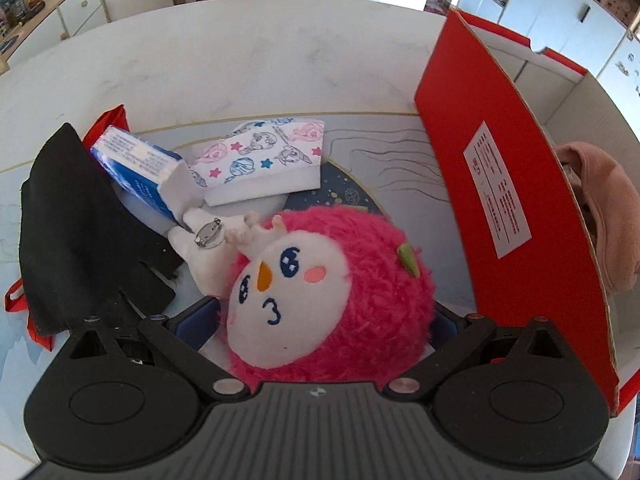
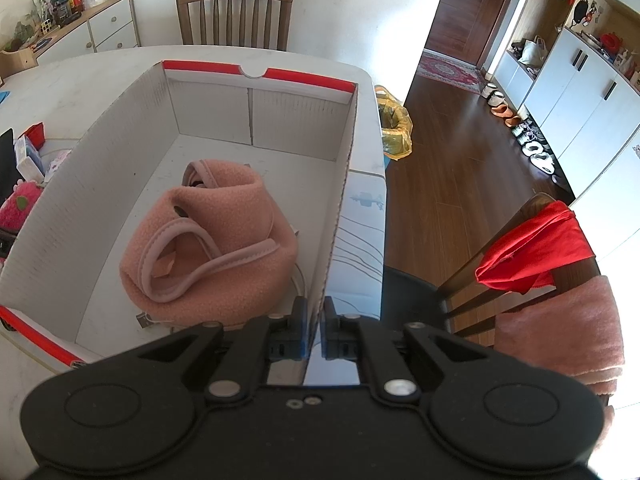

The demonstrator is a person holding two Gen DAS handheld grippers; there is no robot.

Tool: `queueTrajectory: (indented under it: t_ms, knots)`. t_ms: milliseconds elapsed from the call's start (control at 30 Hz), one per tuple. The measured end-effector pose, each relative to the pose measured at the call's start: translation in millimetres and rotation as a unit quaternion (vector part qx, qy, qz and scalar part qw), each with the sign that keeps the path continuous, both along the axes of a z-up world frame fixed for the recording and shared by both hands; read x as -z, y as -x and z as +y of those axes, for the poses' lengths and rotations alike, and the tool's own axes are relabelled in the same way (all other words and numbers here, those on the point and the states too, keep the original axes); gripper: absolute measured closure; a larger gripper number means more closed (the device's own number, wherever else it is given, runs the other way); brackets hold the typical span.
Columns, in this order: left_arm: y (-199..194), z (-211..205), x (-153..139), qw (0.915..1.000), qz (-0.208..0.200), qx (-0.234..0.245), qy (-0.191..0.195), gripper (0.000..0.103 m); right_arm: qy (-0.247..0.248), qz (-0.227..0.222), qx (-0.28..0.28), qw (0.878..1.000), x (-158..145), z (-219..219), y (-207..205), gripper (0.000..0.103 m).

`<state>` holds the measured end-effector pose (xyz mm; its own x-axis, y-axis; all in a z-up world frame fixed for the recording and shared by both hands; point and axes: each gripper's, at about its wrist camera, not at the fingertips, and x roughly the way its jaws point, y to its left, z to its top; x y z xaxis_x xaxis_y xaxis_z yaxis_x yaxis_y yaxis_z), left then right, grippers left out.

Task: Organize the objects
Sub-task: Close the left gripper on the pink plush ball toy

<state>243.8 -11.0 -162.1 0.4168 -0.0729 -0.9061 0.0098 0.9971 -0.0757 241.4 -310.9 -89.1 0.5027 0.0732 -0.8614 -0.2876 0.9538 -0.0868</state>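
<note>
A fluffy pink plush (image 1: 340, 280) with a white face lies on the table mat, and my left gripper (image 1: 320, 320) stands open around it, one blue finger (image 1: 196, 320) on each side. Beyond it lie a blue tissue pack (image 1: 140, 172), a white pack with cartoon prints (image 1: 264, 156) and a black cloth (image 1: 80, 220). The red cardboard box (image 1: 500, 184) stands open to the right. Inside it lies a folded pink fleece item (image 2: 208, 240). My right gripper (image 2: 316, 312) is shut on the near right wall of the box (image 2: 340, 208). The plush (image 2: 20, 204) shows past the box's left wall.
A wooden chair (image 2: 236, 16) stands at the table's far side, with a low cabinet (image 2: 104, 24) at back left. Past the table's right edge are a yellow bag (image 2: 396, 128) and a chair draped with red cloth (image 2: 532, 248). A red strap (image 1: 16, 300) pokes out under the black cloth.
</note>
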Motion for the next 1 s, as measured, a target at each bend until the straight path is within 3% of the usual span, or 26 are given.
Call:
queueTrajectory:
  t_ms: [133,233,367,567,1000]
  knots:
    - [3,3,-6,0.9999,-0.014,-0.006,0.005,0.003,0.001,0.000,-0.001,1.000,0,-1,0,0.097]
    - [5,3,-11,0.9997,-0.023,-0.008,0.010,0.016,0.002,-0.001,-0.001,1.000,0,-1,0,0.097]
    - [9,3,-16,0.9996,-0.027,-0.005,0.006,0.022,0.004,-0.001,-0.002,1.000,0,-1,0,0.097]
    - [18,4,-36,0.9994,-0.033,-0.001,0.011,0.023,0.006,-0.001,-0.003,1.000,0,0,0,0.098]
    - [28,-19,-119,0.9961,-0.061,0.058,0.025,0.023,0.006,-0.001,-0.003,1.000,0,0,-1,0.098]
